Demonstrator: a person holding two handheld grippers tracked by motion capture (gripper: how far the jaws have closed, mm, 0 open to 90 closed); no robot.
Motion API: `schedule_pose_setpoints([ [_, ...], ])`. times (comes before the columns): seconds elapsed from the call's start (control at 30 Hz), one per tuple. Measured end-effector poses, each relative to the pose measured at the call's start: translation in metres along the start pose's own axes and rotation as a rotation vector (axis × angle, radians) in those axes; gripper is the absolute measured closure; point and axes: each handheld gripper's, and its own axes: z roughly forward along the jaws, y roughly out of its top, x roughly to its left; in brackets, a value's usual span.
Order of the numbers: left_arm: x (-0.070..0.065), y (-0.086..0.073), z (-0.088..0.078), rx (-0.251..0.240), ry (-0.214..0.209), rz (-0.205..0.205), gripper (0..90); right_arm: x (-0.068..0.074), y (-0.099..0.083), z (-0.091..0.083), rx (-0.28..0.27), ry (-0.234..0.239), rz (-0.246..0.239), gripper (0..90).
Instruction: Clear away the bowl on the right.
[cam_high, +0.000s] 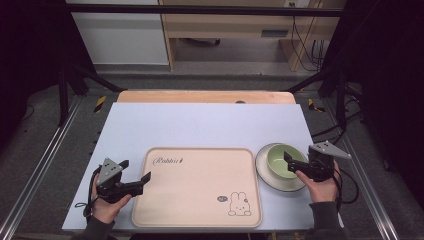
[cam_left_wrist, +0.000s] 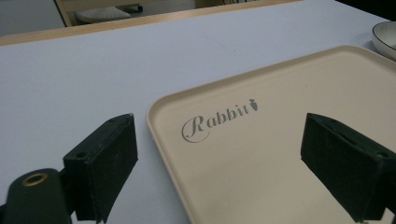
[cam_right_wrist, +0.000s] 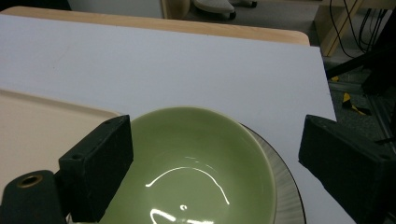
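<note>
A beige tray (cam_high: 195, 192) printed with "Rabbit" and a bunny lies at the table's front centre. To its right a green bowl (cam_high: 278, 159) sits on a white plate (cam_high: 270, 183). My left gripper (cam_high: 135, 170) rests open at the tray's left edge, its jaws straddling the rim of the tray (cam_left_wrist: 280, 93) with nothing held. My right gripper (cam_high: 293, 164) hovers open over the bowl's right side. In the right gripper view the bowl (cam_right_wrist: 196, 158) lies between and below the spread jaws, empty and glossy, on the plate (cam_right_wrist: 287, 196).
A pale blue mat (cam_high: 200, 125) covers the wooden table (cam_high: 200, 96). The plate's edge (cam_left_wrist: 385, 35) shows at the far right of the left gripper view. Black frame bars and cables stand beyond the table's sides.
</note>
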Motion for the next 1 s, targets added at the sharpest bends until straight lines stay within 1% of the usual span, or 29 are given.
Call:
schedule_pose_setpoints([
  [0.13, -0.001, 0.000, 0.001, 0.001, -0.003, -0.002, 10.7, -0.002, 0.000, 0.004, 0.024, -0.012, -0.006, 11.5],
  [0.2, -0.001, 0.000, 0.001, -0.001, -0.005, -0.004, 10.7, -0.003, 0.000, 0.005, 0.031, -0.010, -0.007, 12.2],
  [0.27, -0.002, 0.000, 0.001, 0.003, -0.005, 0.001, 10.7, -0.005, 0.000, 0.006, 0.039, -0.003, 0.002, 13.1],
  [0.4, -0.002, 0.000, 0.001, 0.003, -0.006, 0.001, 10.7, -0.008, -0.002, 0.009, 0.069, -0.018, 0.008, 15.4],
  [0.43, -0.002, 0.000, 0.001, 0.003, -0.006, 0.001, 10.7, -0.008, -0.002, 0.009, 0.069, -0.018, 0.008, 15.4],
  [0.47, -0.002, 0.000, 0.001, 0.001, -0.005, 0.002, 10.7, -0.010, -0.004, 0.011, 0.084, -0.021, 0.008, 16.5],
  [0.53, -0.001, 0.000, 0.001, -0.002, -0.007, 0.001, 10.7, -0.010, -0.005, 0.012, 0.092, -0.019, 0.011, 16.8],
  [0.6, -0.001, 0.000, 0.002, 0.006, -0.007, 0.005, 10.7, -0.014, -0.008, 0.014, 0.110, -0.010, 0.019, 20.2],
  [0.63, -0.001, 0.000, 0.002, 0.006, -0.007, 0.005, 10.7, -0.014, -0.008, 0.014, 0.110, -0.010, 0.019, 20.2],
  [0.67, -0.002, 0.000, 0.002, 0.003, -0.007, 0.003, 10.8, -0.016, -0.011, 0.015, 0.127, -0.012, 0.012, 22.1],
  [0.8, -0.001, -0.001, 0.002, 0.004, -0.006, 0.003, 10.7, -0.018, -0.013, 0.016, 0.140, -0.019, 0.010, 25.1],
  [0.83, -0.001, -0.001, 0.001, 0.002, -0.005, 0.002, 10.8, -0.018, -0.014, 0.017, 0.155, -0.011, 0.018, 27.6],
  [0.87, -0.001, -0.001, 0.001, 0.002, -0.005, 0.003, 10.8, -0.019, -0.015, 0.018, 0.153, -0.011, 0.011, 28.0],
  [1.0, -0.002, -0.001, 0.003, 0.007, -0.007, 0.006, 10.8, -0.018, -0.017, 0.022, 0.182, -0.014, -0.006, 30.8],
])
